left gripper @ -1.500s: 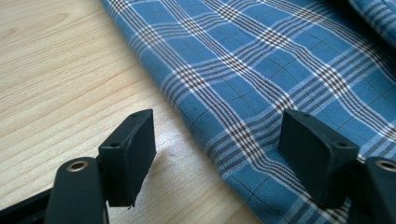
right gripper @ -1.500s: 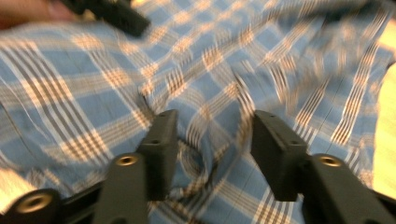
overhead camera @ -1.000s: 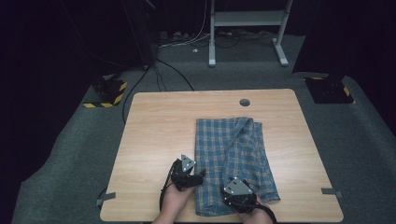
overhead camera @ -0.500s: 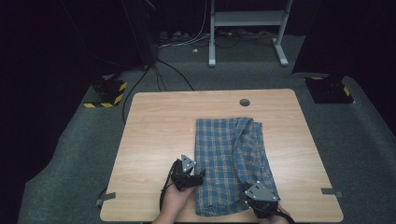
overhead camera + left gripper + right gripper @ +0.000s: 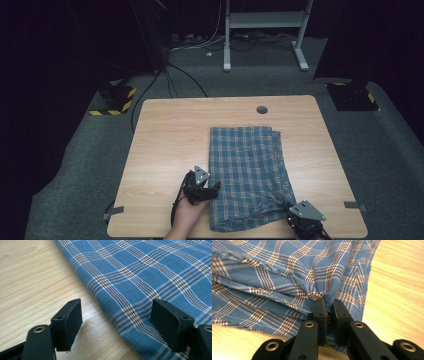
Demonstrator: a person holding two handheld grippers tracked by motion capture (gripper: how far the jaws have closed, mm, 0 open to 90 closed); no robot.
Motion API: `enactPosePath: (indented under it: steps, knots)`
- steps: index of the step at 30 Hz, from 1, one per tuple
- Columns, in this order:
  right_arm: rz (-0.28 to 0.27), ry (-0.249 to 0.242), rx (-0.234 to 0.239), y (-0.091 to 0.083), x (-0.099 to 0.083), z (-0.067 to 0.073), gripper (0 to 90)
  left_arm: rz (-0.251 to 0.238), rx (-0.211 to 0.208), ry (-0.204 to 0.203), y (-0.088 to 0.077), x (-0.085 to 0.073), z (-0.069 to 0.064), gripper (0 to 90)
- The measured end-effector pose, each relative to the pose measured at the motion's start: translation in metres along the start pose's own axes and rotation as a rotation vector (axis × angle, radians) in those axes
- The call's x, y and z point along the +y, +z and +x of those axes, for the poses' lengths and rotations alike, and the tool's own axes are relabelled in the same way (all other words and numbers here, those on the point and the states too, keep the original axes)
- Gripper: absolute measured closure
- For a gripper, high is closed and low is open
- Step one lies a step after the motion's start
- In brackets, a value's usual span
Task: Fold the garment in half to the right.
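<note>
A blue plaid cloth (image 5: 247, 165) lies on the right half of the wooden table (image 5: 165, 140). My left gripper (image 5: 214, 189) rests at the cloth's near left edge and is open. In the left gripper view, one jaw stands over bare wood and the other over the cloth (image 5: 150, 272), with the left gripper (image 5: 117, 322) straddling the hem. My right gripper (image 5: 287, 209) is at the cloth's near right corner, near the table's front edge. In the right gripper view, the right gripper (image 5: 328, 306) is shut on a bunched fold of the cloth (image 5: 287, 277), which puckers toward the jaws.
A cable hole (image 5: 261, 109) sits near the table's far edge. Tape tabs (image 5: 113, 216) mark the front corners. On the floor behind are desk frame legs (image 5: 227, 60), cables, and two yellow-black striped bases (image 5: 116, 97).
My right gripper has moved right along the table's front edge, from the middle of the cloth's near edge to its right corner, pulling the fabric with it. The left gripper stayed put.
</note>
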State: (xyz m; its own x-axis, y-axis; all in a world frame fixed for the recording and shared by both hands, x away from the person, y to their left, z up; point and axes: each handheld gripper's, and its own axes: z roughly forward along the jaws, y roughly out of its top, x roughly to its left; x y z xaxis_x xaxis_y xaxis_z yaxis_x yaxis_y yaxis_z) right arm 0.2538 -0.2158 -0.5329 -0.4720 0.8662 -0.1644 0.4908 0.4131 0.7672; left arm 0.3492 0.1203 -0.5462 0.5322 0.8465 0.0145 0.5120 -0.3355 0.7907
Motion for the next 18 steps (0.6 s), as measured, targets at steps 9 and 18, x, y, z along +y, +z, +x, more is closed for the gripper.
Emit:
enactPosePath:
  steps: [9,18]
  knots:
    - [-0.014,0.046,-0.026,-0.009,-0.001,-0.008,73.7,0.002,-0.003,-0.004,0.0,0.0,0.0,25.3]
    - [-0.101,0.054,-0.035,-0.022,0.022,-0.01,69.1,0.001,0.001,-0.003,0.0,0.0,0.0,25.1]
